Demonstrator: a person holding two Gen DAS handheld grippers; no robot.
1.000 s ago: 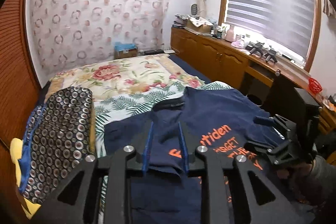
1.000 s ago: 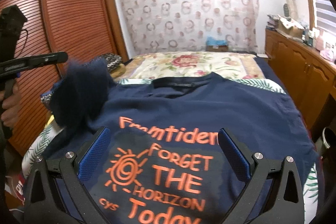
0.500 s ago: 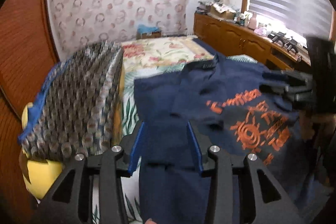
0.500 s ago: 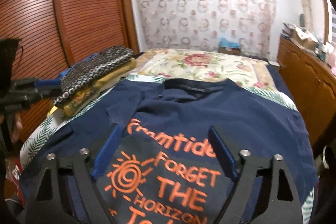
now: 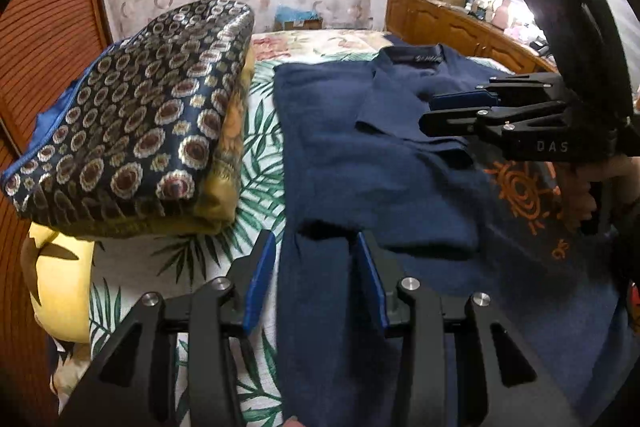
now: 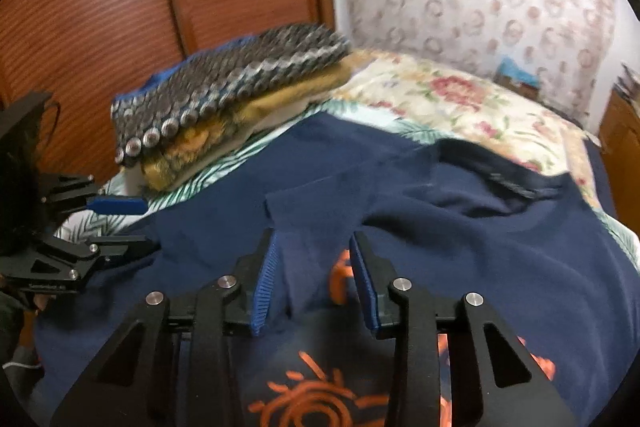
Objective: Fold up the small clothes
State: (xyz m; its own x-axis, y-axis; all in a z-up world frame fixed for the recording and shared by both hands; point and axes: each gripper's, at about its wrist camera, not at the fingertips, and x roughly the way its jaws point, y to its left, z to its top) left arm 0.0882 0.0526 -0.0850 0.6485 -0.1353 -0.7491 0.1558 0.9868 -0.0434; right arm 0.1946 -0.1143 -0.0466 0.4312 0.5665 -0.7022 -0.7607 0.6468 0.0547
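Observation:
A navy T-shirt [image 5: 360, 167] with orange print lies flat on the bed, its left sleeve folded inward over the chest. It also shows in the right wrist view [image 6: 460, 227]. My left gripper [image 5: 316, 259] is open and empty, low over the shirt's left edge. My right gripper [image 6: 312, 263] is open, its jaws astride the folded sleeve's edge without clamping it. The right gripper also shows from the side in the left wrist view [image 5: 436, 111], above the folded sleeve. The left gripper shows in the right wrist view [image 6: 136, 223] at the shirt's left side.
A stack of folded clothes [image 5: 132, 131], patterned navy on top and yellow beneath, lies on the bed left of the shirt, also in the right wrist view [image 6: 224, 87]. A wooden wardrobe [image 6: 120, 7] stands at left, a wooden cabinet [image 5: 452, 23] at right.
My left gripper let go of the sleeve, now folded over the chest, and drew back to the shirt's left edge. My right gripper swung left and narrowed over the folded sleeve.

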